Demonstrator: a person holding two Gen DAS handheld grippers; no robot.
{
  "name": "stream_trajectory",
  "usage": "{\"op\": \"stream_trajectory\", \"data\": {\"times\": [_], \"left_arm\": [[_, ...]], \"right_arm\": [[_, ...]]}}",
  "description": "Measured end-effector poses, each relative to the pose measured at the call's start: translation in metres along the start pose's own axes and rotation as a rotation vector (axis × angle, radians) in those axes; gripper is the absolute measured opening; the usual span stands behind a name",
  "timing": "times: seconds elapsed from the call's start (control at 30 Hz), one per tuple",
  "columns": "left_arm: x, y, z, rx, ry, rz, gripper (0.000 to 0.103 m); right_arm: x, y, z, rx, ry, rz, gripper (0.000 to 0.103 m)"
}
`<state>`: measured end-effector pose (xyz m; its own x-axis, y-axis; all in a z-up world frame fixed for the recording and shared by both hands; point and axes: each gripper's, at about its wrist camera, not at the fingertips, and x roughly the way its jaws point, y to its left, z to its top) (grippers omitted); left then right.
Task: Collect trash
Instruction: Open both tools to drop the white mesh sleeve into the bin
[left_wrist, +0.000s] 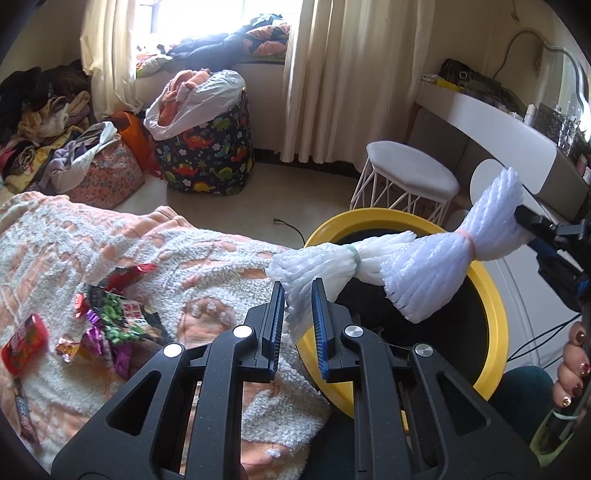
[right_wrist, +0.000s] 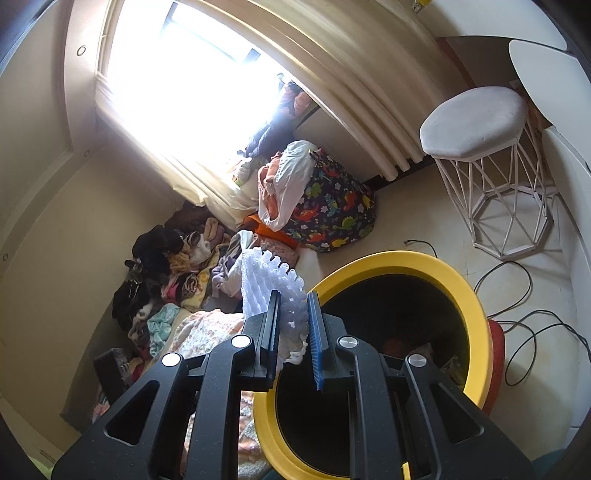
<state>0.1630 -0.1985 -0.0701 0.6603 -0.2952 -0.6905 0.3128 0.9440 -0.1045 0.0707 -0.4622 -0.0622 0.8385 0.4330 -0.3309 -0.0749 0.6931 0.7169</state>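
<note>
Two white foam fruit nets (left_wrist: 373, 266) tied with bands hang over a yellow-rimmed trash bin (left_wrist: 491, 317). My left gripper (left_wrist: 298, 295) is shut on the left end of the foam net. The right gripper (left_wrist: 524, 218) shows at the right in the left wrist view and holds the other end. In the right wrist view my right gripper (right_wrist: 293, 314) is shut on the white foam net (right_wrist: 273, 284) beside the bin's rim (right_wrist: 476, 314). Several snack wrappers (left_wrist: 107, 325) and a red packet (left_wrist: 24, 343) lie on the orange and white blanket (left_wrist: 147, 251).
A white wire stool (left_wrist: 410, 177) stands behind the bin, with a white desk (left_wrist: 498, 122) at the right. A dinosaur-print hamper (left_wrist: 207, 155) and piles of clothes (left_wrist: 44, 129) sit by the curtains. Cables (right_wrist: 517, 302) lie on the floor.
</note>
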Motion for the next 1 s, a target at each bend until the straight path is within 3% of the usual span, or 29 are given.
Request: {"op": "stream_trajectory", "data": {"times": [0.4, 0.67, 0.77, 0.83, 1.0], "left_arm": [[0.015, -0.023, -0.002, 0.053, 0.024, -0.050, 0.010], [0.019, -0.033, -0.006, 0.073, 0.033, -0.092, 0.010], [0.018, -0.035, -0.007, 0.074, 0.035, -0.103, 0.021], [0.017, -0.035, -0.008, 0.074, 0.034, -0.110, 0.028], [0.011, -0.034, -0.009, 0.062, 0.026, -0.108, 0.053]], "right_arm": [[0.006, 0.000, -0.003, -0.020, 0.029, -0.036, 0.014], [0.013, -0.003, -0.008, -0.044, 0.039, -0.129, 0.017], [0.013, -0.005, -0.010, -0.049, 0.034, -0.163, 0.020], [0.013, -0.005, -0.011, -0.049, 0.032, -0.177, 0.036], [0.013, -0.009, -0.013, -0.053, 0.022, -0.222, 0.057]]}}
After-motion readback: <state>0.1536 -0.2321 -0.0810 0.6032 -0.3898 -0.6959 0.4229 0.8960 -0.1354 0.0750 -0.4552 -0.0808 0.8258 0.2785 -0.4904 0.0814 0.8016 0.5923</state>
